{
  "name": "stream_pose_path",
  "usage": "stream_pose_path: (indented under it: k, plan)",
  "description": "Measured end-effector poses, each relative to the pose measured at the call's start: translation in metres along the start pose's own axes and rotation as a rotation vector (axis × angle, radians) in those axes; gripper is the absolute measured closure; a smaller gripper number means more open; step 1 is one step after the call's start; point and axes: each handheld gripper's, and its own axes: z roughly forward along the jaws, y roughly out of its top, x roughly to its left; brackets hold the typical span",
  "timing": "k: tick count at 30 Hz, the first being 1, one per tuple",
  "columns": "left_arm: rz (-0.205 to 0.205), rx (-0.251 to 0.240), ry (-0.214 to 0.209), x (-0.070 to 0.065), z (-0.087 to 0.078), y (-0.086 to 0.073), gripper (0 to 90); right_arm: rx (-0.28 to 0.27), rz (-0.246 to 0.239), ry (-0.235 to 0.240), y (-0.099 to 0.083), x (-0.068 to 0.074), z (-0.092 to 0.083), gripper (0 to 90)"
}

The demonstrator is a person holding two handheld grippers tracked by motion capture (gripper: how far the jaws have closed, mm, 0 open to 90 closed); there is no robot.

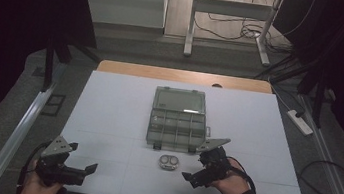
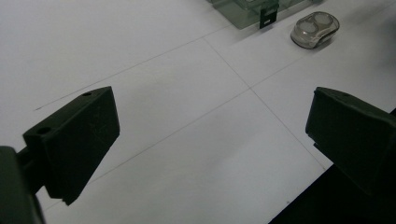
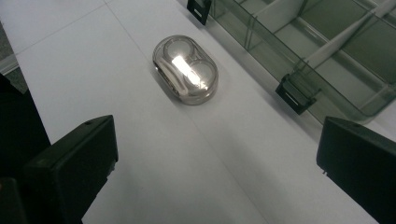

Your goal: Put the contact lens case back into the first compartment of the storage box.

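Note:
A clear plastic compartment box [image 1: 177, 123] lies open at the middle of the white table [image 1: 108, 109], its lid folded back and its black latches facing me. In front of it sits a small clear oval case [image 1: 169, 163] with two round wells. My right gripper [image 1: 193, 167] hovers just right of the case, open; in the right gripper view the case [image 3: 186, 69] lies ahead between the spread jaws of the gripper [image 3: 215, 158], beside the box [image 3: 327, 51]. My left gripper [image 1: 83, 160] is open at the front left corner. From the left gripper [image 2: 210, 126], the case [image 2: 314, 29] is far off.
The table's front edge runs close under both hands. A wooden strip [image 1: 183, 76] borders the far side. On the floor are a white power strip [image 1: 300, 122] at the right, cables, and desk legs [image 1: 190, 24] at the back.

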Motion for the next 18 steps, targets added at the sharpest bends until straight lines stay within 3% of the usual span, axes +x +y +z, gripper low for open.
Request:
stream_pose_path:
  k: [18]
  plan:
    - [-0.001, 0.004, 0.004, 0.000, 0.001, 0.000, 1.8, 0.029, -0.042, 0.020, 0.017, 0.009, 0.020, 0.0]
